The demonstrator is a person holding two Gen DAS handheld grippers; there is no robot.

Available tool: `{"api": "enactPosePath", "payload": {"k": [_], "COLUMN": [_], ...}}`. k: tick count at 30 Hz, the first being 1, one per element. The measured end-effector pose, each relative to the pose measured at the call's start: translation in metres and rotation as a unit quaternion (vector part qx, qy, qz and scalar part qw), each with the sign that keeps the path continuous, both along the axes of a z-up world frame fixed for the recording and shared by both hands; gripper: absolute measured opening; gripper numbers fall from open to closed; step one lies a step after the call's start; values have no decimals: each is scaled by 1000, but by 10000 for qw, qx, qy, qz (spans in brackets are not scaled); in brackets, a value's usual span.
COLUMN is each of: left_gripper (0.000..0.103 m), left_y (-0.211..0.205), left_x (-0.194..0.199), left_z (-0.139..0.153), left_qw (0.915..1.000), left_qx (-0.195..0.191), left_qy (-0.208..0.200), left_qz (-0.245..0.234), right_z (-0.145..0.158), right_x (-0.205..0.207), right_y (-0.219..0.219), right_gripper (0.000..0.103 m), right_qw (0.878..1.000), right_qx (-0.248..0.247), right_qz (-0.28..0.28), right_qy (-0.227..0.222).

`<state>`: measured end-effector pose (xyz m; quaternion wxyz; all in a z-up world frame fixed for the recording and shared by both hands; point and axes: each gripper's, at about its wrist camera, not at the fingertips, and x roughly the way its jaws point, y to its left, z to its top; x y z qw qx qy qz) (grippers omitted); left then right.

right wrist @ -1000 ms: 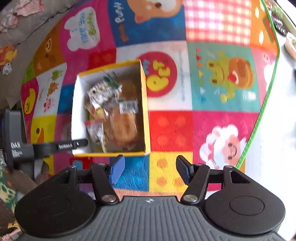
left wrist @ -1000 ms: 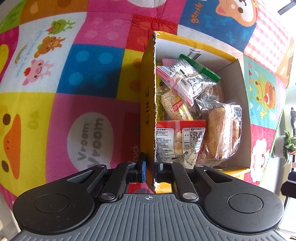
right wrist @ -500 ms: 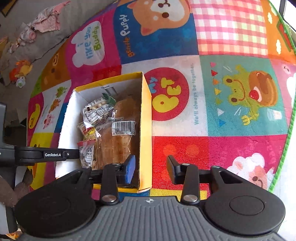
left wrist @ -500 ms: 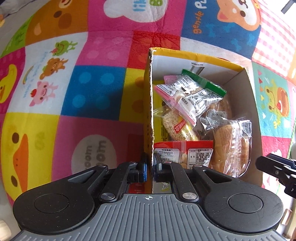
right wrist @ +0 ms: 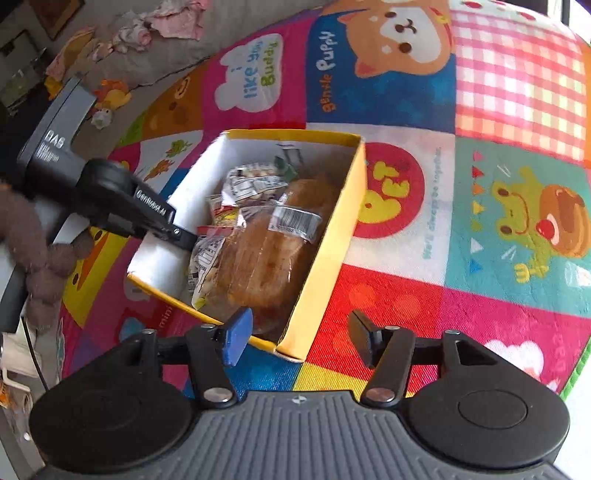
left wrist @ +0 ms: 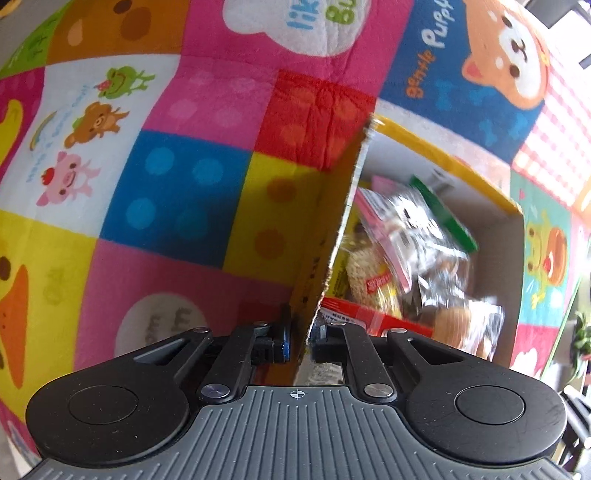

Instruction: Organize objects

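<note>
A patchwork play mat [right wrist: 424,110] covers the floor, printed with cartoon panels: a puppy, a frog with a pancake stack, a duck, and dotted colour squares. Beyond the mat's far edge lies grey floor strewn with crumpled cloths [right wrist: 173,18] and small toys [right wrist: 110,98]. A potted plant [left wrist: 580,343] stands past the mat's right edge in the left wrist view. On the mat sits an open yellow cardboard box [right wrist: 325,236], white inside, holding wrapped bread [right wrist: 266,254] and several snack packets [right wrist: 247,182]. The left gripper [left wrist: 301,338] is clamped on the box's left wall [left wrist: 332,236], one pad outside and one inside. The right gripper [right wrist: 295,338] has its jaws opening, straddling the box's near right corner, with neither pad pressing on the cardboard. A brown fuzzy sleeve [right wrist: 33,254] shows at the left edge of the right wrist view.
</note>
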<state>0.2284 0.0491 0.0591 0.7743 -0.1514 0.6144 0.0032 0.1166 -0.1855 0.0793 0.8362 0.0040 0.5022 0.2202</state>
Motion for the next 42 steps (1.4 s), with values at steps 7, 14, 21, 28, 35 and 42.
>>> {"api": "enactPosePath", "payload": {"k": [7, 14, 21, 28, 35, 42], "left_gripper": [12, 12, 12, 42, 74, 80], "left_y": [-8, -1, -12, 7, 10, 15], "left_x": [16, 4, 0, 9, 10, 46], "left_z": [0, 0, -6, -11, -9, -2], "left_qw": [9998, 9971, 9780, 9804, 9746, 9519], "left_qx": [47, -32, 558, 424, 885, 1504], "left_qy": [-182, -472, -1214, -1359, -1478, -2060], "left_qz": [47, -602, -1604, -1358, -1432, -1697], "right_z": [17, -16, -22, -27, -25, -25], "right_x": [-15, -26, -7, -8, -13, 5], "right_y": [4, 28, 37, 51, 60, 83], "right_gripper": [59, 57, 56, 56, 56, 56], "right_qw": [9997, 9989, 9938, 9923, 9864, 9711], "right_qx": [182, -460, -822, -861, -1131, -1656], "right_qz": [145, -120, -567, -548, -761, -818], "right_qy": [-118, -49, -484, -704, -923, -1515]}}
